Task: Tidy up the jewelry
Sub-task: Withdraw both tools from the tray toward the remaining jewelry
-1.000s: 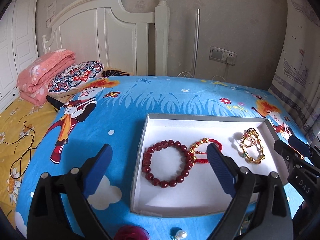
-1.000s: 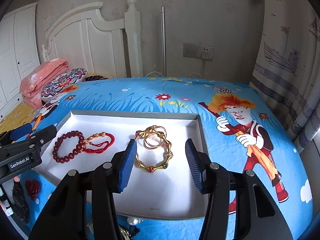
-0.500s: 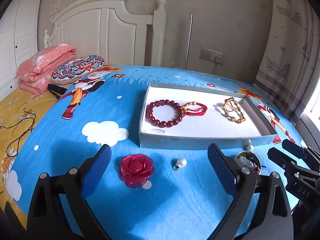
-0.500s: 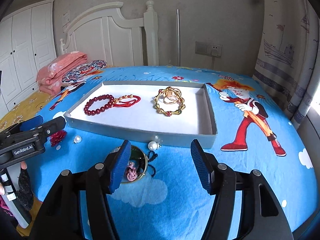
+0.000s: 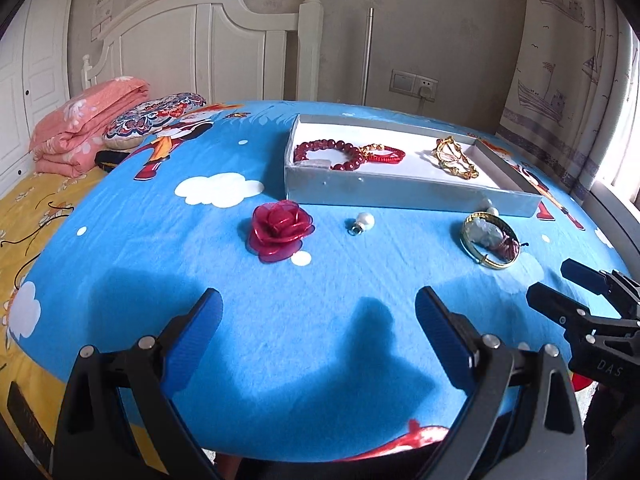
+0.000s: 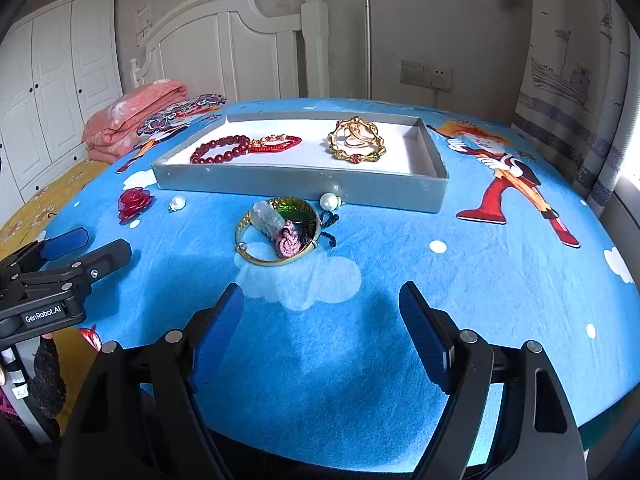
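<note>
A grey tray (image 5: 400, 194) (image 6: 304, 184) on the blue bedsheet holds a red bead bracelet (image 5: 328, 152) (image 6: 220, 150), a red string bracelet (image 5: 384, 155) (image 6: 280, 142) and gold bangles (image 5: 456, 160) (image 6: 356, 142). In front of it lie a red rose brooch (image 5: 280, 230) (image 6: 134, 202), two pearls (image 5: 366, 221) (image 6: 329, 201) and a gold bangle with pendants (image 5: 490, 242) (image 6: 278, 230). My left gripper (image 5: 318, 326) (image 6: 86, 246) and right gripper (image 6: 322, 316) (image 5: 560, 286) are both open and empty, well short of the loose pieces.
A white headboard (image 5: 208, 44), a folded pink blanket (image 5: 86, 120) and a patterned cushion (image 5: 154, 118) lie at the far left. A curtain (image 5: 576, 80) hangs at the right. The bed edge is just below both grippers.
Both grippers have pulled back from over the tray towards the near bed edge. The rose, pearls and pendant bangle now show in front of them.
</note>
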`<state>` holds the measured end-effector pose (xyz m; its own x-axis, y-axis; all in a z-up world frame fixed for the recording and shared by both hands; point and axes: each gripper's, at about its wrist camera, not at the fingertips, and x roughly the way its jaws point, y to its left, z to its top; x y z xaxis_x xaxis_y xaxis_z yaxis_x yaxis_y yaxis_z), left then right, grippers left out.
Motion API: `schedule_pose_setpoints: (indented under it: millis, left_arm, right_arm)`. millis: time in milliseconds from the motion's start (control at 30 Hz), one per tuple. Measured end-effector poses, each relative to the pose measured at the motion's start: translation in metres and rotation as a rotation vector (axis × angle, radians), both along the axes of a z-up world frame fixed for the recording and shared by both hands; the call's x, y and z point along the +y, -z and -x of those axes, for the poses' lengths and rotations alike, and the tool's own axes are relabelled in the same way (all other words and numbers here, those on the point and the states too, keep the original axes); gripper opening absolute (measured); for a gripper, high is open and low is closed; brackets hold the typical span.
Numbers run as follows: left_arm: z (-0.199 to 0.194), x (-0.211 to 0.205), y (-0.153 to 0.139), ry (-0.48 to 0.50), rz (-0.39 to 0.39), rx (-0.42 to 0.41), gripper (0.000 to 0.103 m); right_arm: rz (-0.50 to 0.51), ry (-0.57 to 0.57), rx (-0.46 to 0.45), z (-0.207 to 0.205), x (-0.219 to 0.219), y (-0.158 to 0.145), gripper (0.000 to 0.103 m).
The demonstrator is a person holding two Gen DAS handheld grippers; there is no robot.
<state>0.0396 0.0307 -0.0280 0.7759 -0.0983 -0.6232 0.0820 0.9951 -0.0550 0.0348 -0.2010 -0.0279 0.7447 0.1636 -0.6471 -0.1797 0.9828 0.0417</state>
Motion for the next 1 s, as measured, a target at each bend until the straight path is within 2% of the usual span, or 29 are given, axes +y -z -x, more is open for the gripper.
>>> schedule_pose_setpoints:
  millis: [233,333,767,1000]
  left_arm:
    - [0.002,0.003,0.006,-0.008,-0.030,0.014,0.098]
    - [0.002,-0.002,0.008,-0.014,-0.072,0.017,0.098]
    - [0.003,-0.002,0.007,-0.018,-0.080,0.025,0.099]
    - [-0.016,0.005,0.004,-0.042,-0.056,0.054,0.098]
  right_arm:
    - [0.012,-0.001,0.002,0.000,0.004,0.002,0.080]
    - [0.022,-0.001,0.000,0.001,0.005,0.004,0.084]
    - [0.020,-0.001,-0.036,0.016,0.001,0.007,0.084]
    - [0.031,-0.015,-0.022,0.013,0.000,0.005,0.084]
